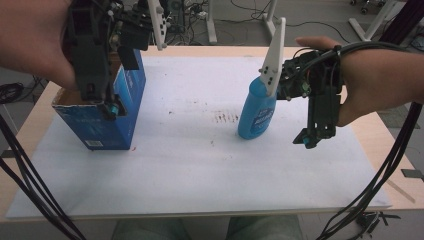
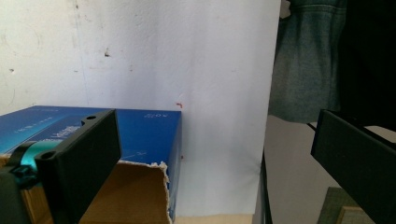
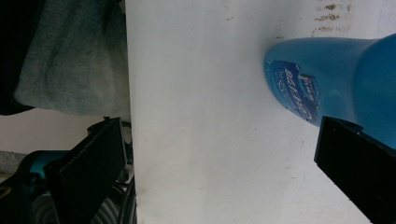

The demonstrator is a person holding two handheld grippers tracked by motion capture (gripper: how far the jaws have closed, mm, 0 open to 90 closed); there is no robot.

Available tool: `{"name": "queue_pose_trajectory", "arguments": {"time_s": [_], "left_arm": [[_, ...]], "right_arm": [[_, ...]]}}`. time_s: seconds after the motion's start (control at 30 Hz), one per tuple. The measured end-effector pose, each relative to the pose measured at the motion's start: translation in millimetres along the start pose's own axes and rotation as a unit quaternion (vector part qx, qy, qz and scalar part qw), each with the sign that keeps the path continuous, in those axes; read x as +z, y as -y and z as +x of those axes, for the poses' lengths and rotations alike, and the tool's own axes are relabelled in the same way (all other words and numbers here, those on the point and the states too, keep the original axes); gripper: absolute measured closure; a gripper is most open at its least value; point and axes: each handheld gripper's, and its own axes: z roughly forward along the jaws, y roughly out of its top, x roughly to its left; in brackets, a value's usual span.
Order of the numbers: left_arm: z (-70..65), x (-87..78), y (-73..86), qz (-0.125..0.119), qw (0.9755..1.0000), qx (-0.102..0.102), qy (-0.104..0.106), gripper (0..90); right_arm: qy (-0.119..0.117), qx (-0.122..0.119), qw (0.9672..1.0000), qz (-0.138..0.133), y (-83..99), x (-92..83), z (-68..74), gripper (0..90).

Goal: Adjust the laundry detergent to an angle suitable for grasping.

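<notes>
At the far left of the high view, the left gripper [image 1: 107,95] hangs over the open top of a blue carton [image 1: 107,117], and the hand and gripper body hide most of the opening. In the left gripper view its jaws stand wide apart with nothing between them; one jaw sits above the carton's torn cardboard rim, the other out past the white board's [image 2: 210,93] edge. The carton stands upright near the board's left edge, its bottom cut off in that view. Bare board lies open between the carton and a blue bottle [image 1: 256,112], with small brown stains [image 1: 225,118] just left of the bottle. The bottle stands upright, long axis vertical, its top hidden behind the right gripper's white plate. The right gripper [image 1: 312,135], just beside the bottle, holds its jaws wide and empty.
</notes>
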Motion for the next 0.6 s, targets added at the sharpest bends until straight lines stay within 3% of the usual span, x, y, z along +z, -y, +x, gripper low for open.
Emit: {"name": "queue_pose_trajectory", "arguments": {"time_s": [0.53,0.6], "left_arm": [[1.3,-1.2,-3.2,-0.008,0.9999,-0.010,-0.002,1.7],[0.2,0.6,-5.8,-0.010,0.9997,-0.021,-0.002,1.7]], "right_arm": [[0.007,-0.003,1.0000,-0.003,4.6,-2.6,-0.3,1.2],[0.009,0.000,0.9999,-0.005,8.8,-2.8,1.2,1.2]]}}
